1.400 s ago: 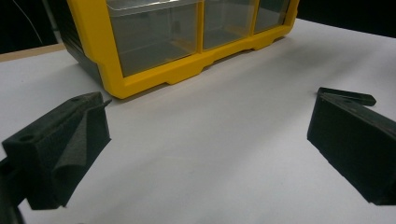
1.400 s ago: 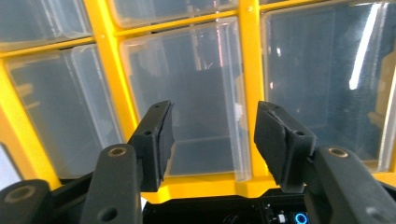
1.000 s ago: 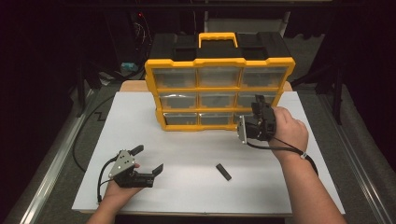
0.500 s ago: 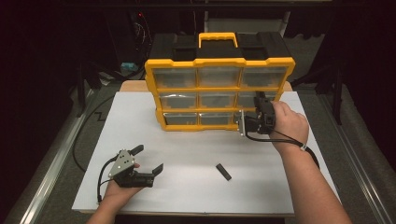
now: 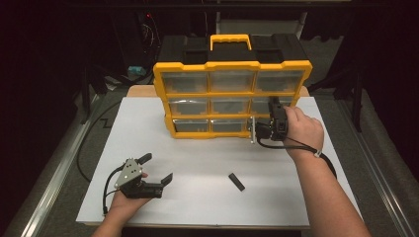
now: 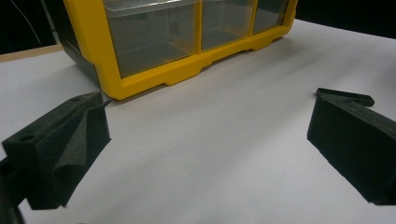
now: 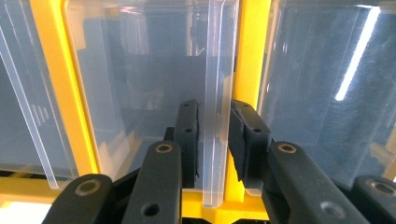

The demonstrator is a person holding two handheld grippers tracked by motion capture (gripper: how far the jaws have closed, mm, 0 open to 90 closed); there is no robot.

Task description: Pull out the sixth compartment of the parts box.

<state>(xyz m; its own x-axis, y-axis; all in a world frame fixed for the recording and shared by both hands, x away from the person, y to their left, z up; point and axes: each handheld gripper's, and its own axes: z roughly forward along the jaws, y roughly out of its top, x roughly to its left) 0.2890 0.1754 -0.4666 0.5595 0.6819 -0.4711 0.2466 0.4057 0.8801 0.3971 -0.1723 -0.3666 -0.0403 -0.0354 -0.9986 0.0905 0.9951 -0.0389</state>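
- Desk (image 5: 207, 148): white; carries everything below.
- Organizer (image 5: 232, 98): yellow, upright at far centre; clear drawers, contents indistinct.
- Right gripper (image 5: 271, 129): pinching the clear pull tab (image 7: 215, 116) of a right-hand drawer; the smooth tab could slip, or pulling could tip the organizer.
- Left gripper (image 5: 154, 170): spread, near left.
- Small black piece (image 5: 237, 181): loose, near centre.

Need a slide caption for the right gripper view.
Right gripper jaws straddling a clear drawer's pull tab on the yellow organizer.

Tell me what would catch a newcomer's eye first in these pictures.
The yellow organizer with clear drawers stands at the back of the white table. The right gripper has its fingers around a clear drawer handle at the organizer's lower right. The left gripper rests open at front left, near a small black part.
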